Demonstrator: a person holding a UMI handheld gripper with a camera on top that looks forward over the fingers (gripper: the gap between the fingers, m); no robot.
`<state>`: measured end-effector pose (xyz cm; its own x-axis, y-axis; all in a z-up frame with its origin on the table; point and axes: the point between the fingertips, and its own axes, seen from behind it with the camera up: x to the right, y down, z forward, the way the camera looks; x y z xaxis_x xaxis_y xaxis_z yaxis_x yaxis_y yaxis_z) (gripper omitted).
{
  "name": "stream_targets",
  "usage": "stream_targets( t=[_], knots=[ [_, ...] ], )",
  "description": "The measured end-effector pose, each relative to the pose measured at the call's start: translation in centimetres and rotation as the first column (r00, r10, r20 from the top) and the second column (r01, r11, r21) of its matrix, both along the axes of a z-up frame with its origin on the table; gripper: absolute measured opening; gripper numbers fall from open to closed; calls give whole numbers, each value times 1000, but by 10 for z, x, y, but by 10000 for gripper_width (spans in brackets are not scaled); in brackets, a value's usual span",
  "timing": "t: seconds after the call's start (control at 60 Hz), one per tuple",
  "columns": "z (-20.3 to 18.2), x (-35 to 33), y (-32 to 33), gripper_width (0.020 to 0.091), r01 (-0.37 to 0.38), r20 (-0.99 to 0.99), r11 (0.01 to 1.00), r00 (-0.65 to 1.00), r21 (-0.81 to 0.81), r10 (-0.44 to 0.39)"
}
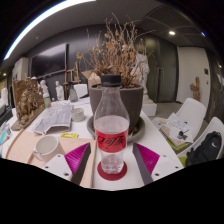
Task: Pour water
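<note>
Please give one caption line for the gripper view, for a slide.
Open gripper with a plastic bottle standing between its fingers, a potted dry plant beyond.

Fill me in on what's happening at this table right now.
A person is holding a handheld gripper up to a clear plastic bottle with a dark cap and a red label. The bottle stands upright on the white table, between the open jaws, with a gap showing on either side, so it is not gripped yet. Just behind the bottle is a dark pot of dried branches. A white cup sits off to the left. No water is being poured at this point.
</note>
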<state>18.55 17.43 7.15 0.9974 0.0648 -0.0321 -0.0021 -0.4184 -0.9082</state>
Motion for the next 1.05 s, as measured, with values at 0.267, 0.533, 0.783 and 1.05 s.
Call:
stream_targets(
  t=[0.267, 0.533, 0.783, 1.05],
  knots=[
    [62, -28, -99, 856, 83, 111, 996, 991, -36, -79],
    [110, -108, -249, 859, 116, 139, 988, 985, -105, -101],
    [122, -149, -329, 860, 124, 92, 982, 989, -140, -112],
    [113, -142, -355, 855, 118, 131, 979, 987, -166, -97]
  ],
)
